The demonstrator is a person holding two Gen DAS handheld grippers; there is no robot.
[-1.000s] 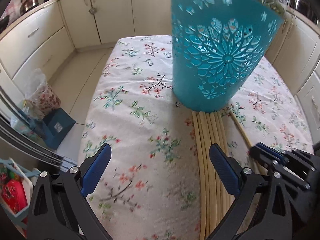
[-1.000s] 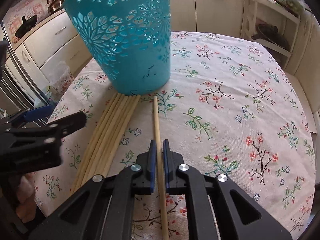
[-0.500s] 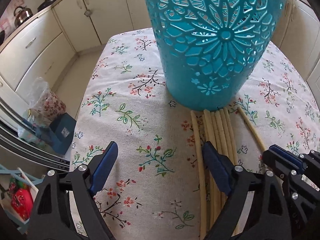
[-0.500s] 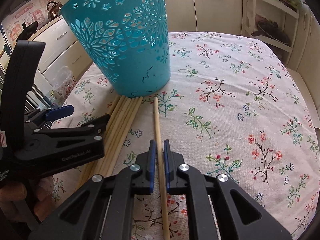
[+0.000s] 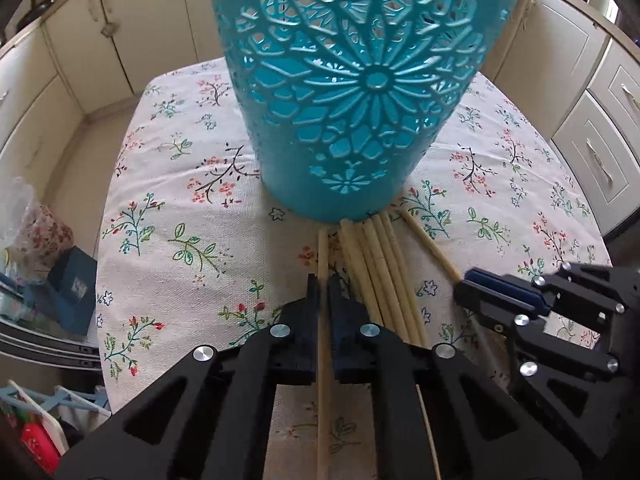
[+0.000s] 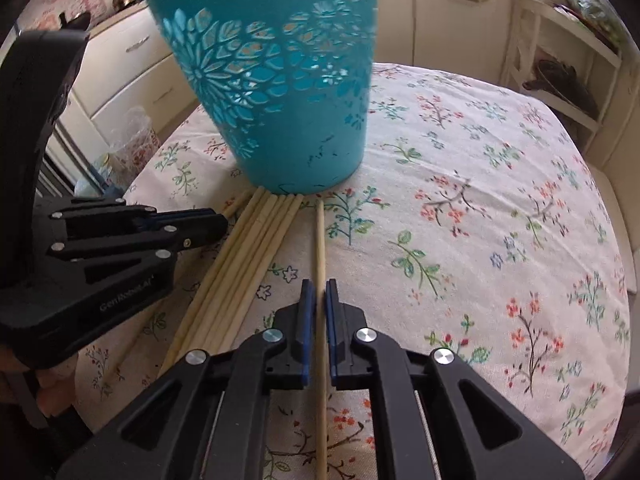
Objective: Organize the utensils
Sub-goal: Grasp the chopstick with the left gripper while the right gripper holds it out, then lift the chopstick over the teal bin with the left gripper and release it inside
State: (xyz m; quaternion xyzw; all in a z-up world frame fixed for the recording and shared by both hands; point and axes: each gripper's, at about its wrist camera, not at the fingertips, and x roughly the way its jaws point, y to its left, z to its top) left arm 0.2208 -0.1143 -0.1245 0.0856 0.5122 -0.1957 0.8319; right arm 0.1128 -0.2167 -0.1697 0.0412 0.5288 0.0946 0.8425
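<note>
Left tongs point(image 5: 323, 284) clamping narrow on one pale wooden stick point(image 5: 322, 248), the leftmost of those lying on the floral cloth of the counter point(image 5: 168, 208), pads pressing on both of its sides. Stick running from under the tongs toward the base of the teal cut-out basket point(image 5: 360, 92), its far tip lying just before the basket's foot.

Right tongs point(image 6: 317, 300) pinching narrow on a separate single stick point(image 6: 319, 240), lying apart to the right of the bundle of sticks point(image 6: 256, 248) and pointing at the basket point(image 6: 280, 92) as well. Pads touching the stick on both sides.

Bundle lying flat between the two gripped sticks, side by side and touching one another, far ends crowding against the basket's bottom edge. Basket standing upright on the cloth, near the middle of the counter.

Seen from the left wrist, right tongs point(image 5: 468, 280) sitting low at the right edge; from the right wrist, left tongs point(image 6: 220, 220) reaching in from the left beside the bundle. Cream cabinets point(image 5: 132, 40) ringing the counter behind.
</note>
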